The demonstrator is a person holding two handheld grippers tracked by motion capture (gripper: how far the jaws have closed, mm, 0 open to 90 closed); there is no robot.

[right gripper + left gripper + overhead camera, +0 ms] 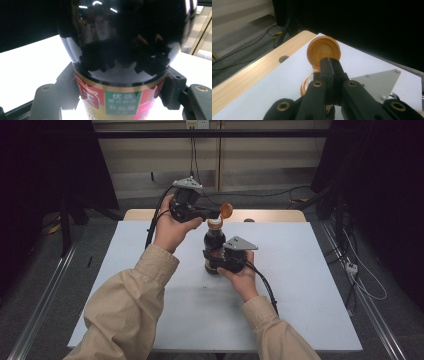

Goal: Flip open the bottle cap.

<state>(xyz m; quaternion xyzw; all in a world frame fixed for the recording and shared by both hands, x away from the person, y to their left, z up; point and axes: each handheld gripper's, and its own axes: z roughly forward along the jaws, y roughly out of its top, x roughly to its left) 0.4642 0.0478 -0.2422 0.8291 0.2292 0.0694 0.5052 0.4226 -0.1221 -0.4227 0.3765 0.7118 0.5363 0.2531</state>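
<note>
A dark sauce bottle (214, 241) with a red, green and yellow label stands upright on the white table top (300, 270). My right gripper (215, 261) is shut on its lower body, with one jaw on each side of the label (120, 98). The bottle's orange flip lid (226, 210) stands swung open above the orange neck (215, 224). My left gripper (218, 214) comes in from the left and is shut on the lid's edge. In the left gripper view, the lid (323, 48) shows its hollow inside just past the closed jaw tips (330, 63).
A wooden table edge (270, 215) with a round hole (283, 59) runs along the back of the white top. Cables lie on the floor behind and to the right. Dark curtains hang on both sides. The right gripper's grey plate (377, 82) lies below the left jaws.
</note>
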